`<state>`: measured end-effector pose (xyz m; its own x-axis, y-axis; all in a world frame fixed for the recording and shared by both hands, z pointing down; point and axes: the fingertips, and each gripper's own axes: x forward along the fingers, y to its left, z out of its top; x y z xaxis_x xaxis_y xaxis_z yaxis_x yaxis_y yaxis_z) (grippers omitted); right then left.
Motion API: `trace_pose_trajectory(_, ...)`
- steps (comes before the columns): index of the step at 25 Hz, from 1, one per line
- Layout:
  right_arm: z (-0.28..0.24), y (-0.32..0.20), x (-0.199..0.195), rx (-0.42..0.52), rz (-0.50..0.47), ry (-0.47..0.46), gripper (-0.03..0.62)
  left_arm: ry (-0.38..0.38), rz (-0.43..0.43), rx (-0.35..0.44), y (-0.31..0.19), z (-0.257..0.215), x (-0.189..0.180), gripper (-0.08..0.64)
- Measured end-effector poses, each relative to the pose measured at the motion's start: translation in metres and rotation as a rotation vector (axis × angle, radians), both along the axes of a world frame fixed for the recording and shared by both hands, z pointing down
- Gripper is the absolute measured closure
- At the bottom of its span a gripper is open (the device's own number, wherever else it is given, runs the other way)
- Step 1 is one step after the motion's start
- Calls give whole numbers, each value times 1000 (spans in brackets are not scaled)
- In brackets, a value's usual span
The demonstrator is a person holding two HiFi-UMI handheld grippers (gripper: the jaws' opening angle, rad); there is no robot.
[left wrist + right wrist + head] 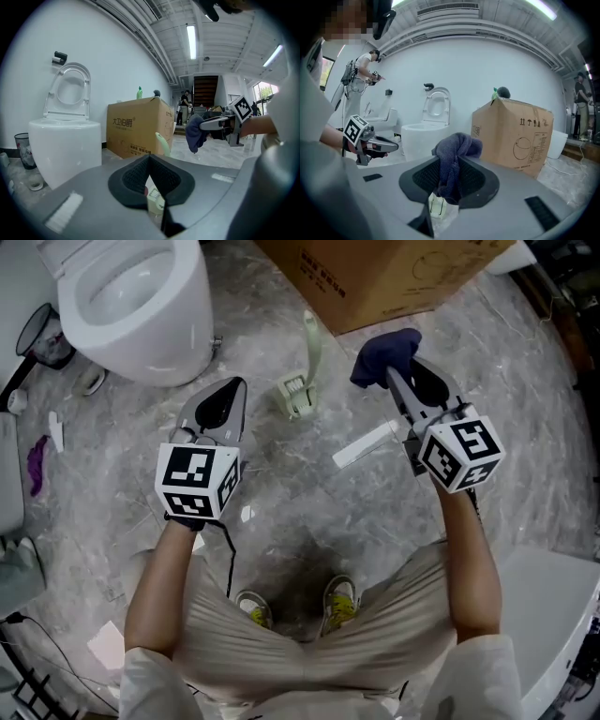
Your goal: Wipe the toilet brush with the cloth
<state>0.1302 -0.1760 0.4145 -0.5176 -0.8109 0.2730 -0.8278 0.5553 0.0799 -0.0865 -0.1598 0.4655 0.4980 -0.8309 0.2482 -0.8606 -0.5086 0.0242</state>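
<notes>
A white toilet (192, 306) stands at the upper left of the marble floor (281, 484), its seat raised, with a dark cup (42, 334) just beside its base. Below and to the right of it the left gripper (234, 390) hangs above the floor, its jaws closed tip to tip with nothing caught between them. Just right of its tips, the pale green toilet brush (298, 392) lies flat on the floor, its head towards the person and its handle pointing away, towards the cardboard box (375, 277). No gripper touches the brush. Further right, a white strip (366, 444) lies on the floor, partly under the right gripper (405, 382). This gripper is clamped on a dark blue cloth (384, 354), which bunches up over the jaw tips and hangs down between the pads, well clear of the brush. The box stands beyond, at the top edge.
</notes>
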Motion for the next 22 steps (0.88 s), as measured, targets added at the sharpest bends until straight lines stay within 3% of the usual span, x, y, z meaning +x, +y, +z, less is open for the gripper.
trace_pose_trajectory(22, 6, 3, -8, -18, -26, 46, 486, 9, 9, -21, -1, 4, 7, 558)
